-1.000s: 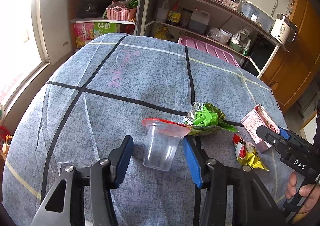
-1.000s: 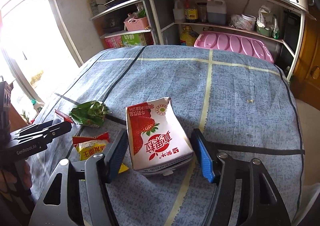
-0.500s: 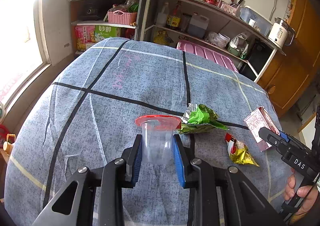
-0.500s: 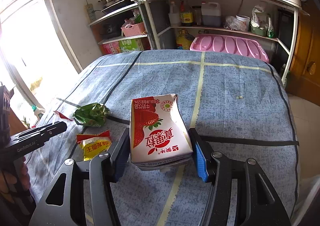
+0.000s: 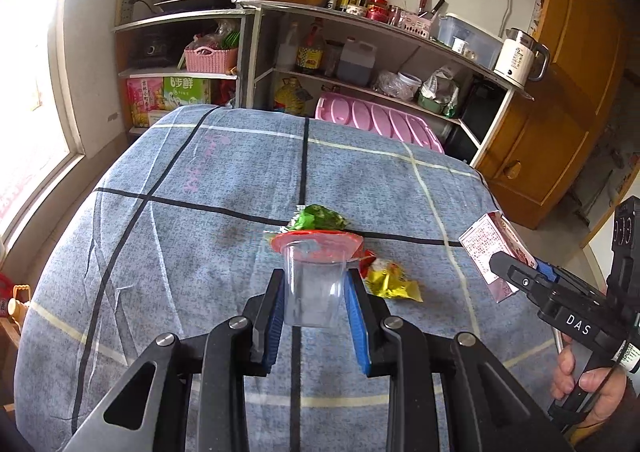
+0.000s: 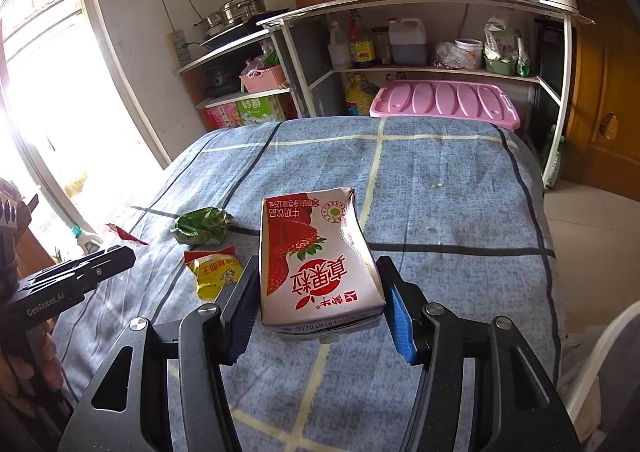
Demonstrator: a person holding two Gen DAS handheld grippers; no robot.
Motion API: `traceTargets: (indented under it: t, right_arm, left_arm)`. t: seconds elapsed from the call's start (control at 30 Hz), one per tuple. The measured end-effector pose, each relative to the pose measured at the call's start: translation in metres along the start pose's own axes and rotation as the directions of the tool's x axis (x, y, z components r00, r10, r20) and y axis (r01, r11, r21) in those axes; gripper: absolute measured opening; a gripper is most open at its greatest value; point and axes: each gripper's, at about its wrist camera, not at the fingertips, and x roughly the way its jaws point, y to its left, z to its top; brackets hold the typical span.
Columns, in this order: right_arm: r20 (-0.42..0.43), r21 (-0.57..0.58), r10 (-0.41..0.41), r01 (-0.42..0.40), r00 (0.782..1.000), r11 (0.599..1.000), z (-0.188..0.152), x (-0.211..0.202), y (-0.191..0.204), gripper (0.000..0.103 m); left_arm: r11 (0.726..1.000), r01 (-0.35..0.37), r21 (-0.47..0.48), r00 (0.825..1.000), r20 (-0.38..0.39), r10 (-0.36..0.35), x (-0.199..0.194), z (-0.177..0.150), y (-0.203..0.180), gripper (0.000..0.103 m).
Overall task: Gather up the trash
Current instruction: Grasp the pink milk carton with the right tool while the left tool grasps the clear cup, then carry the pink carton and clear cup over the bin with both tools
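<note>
My left gripper (image 5: pixel 314 298) is shut on a clear plastic cup (image 5: pixel 312 292) with a peeled red foil lid, held above the blue checked tablecloth (image 5: pixel 200 212). My right gripper (image 6: pixel 320 300) is shut on a crushed strawberry milk carton (image 6: pixel 316 260), lifted off the cloth; the carton also shows at the right of the left wrist view (image 5: pixel 494 252). A crumpled green wrapper (image 6: pixel 202 226) and a yellow-red snack packet (image 6: pixel 214 270) lie on the cloth between the grippers. In the left wrist view the green wrapper (image 5: pixel 320 217) sits behind the cup and the yellow packet (image 5: pixel 390 280) to its right.
A small red foil scrap (image 6: pixel 124 234) lies at the cloth's left edge. Behind the table stand metal shelves (image 5: pixel 360 52) with bottles, a pink basket, and a pink bin lid (image 6: pixel 444 100). A window is at the left, a wooden cabinet (image 5: pixel 560 112) at the right.
Both grippers closed, the left on the cup and the right on the carton, and both lifted their items off the cloth. The wrapper and packet stayed put.
</note>
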Motion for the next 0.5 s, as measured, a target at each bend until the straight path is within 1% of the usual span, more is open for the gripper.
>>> traceTargets:
  t: [0.1,0.2,0.3,0.4,0.5]
  right_arm:
    - [0.014,0.000,-0.010,0.010,1.000,1.000,-0.006,-0.016,-0.003,0.057]
    - [0.031,0.016,-0.016,0.015,0.999,1.000,-0.013,-0.033,-0.009,0.057]
    - [0.047,0.036,-0.028,0.026,0.999,0.999,-0.018,-0.049,-0.020,0.057]
    - [0.064,0.054,-0.049,0.046,0.997,0.997,-0.023,-0.067,-0.032,0.057]
    - [0.081,0.082,-0.069,0.062,0.994,0.995,-0.029,-0.084,-0.047,0.057]
  left_arm:
    - [0.999,0.014,0.030,1.000,0.001,-0.014,-0.006,-0.006,-0.020,0.030]
    - [0.997,0.007,0.080,1.000,0.011,-0.008,-0.011,-0.013,-0.045,0.030]
    - [0.993,0.052,0.105,0.999,-0.003,-0.052,-0.013,-0.021,-0.068,0.030]
    - [0.986,0.066,0.152,0.998,0.001,-0.067,-0.016,-0.027,-0.093,0.030]
    - [0.978,0.107,0.181,0.994,-0.004,-0.108,-0.019,-0.032,-0.118,0.030]
